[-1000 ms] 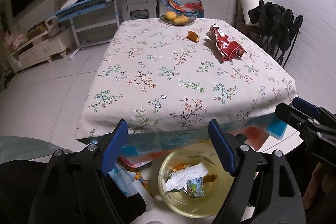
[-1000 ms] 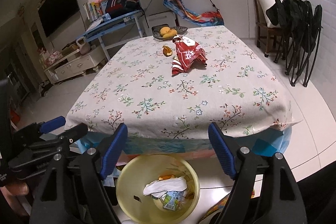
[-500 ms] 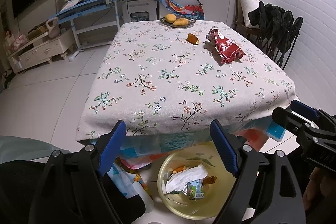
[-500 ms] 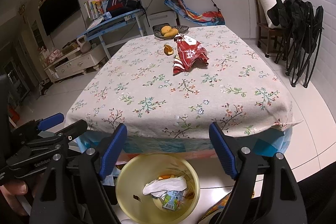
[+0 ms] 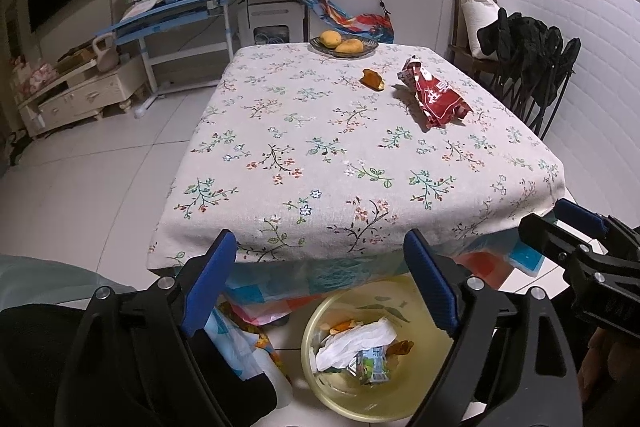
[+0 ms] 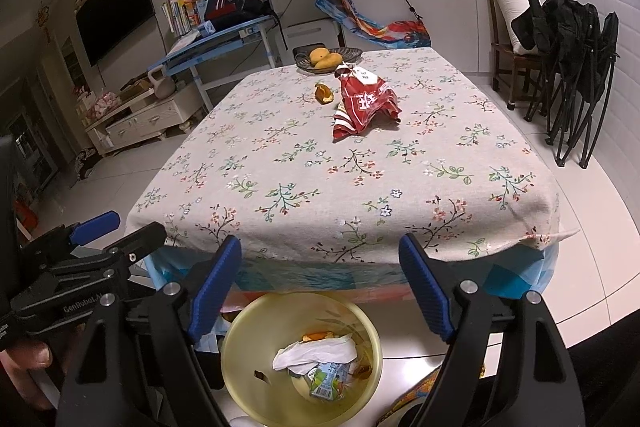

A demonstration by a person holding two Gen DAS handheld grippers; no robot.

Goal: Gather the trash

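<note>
Red wrapper (image 6: 366, 103) (peel (image 6: 323, 93), seemingly, beside it) lies on table (image 6: 304, 163).

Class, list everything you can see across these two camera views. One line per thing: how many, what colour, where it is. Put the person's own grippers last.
table: one, floral cloth, centre of room
snack wrapper: one, red and white, crumpled on the far part of the table
peel scrap: one, orange, beside the wrapper
fruit plate: one, dark, two yellow fruits on it, far table edge
bin: one, yellow, on the floor at the near table edge, holding white tissue, a small carton and orange scraps
desk: one, blue, by the back wall, bearing books and a bag
folded chairs: black, leaning at the right wall
left gripper: one, black with blue pads, open, empty
right gripper: one, same colours, open, empty
</note>
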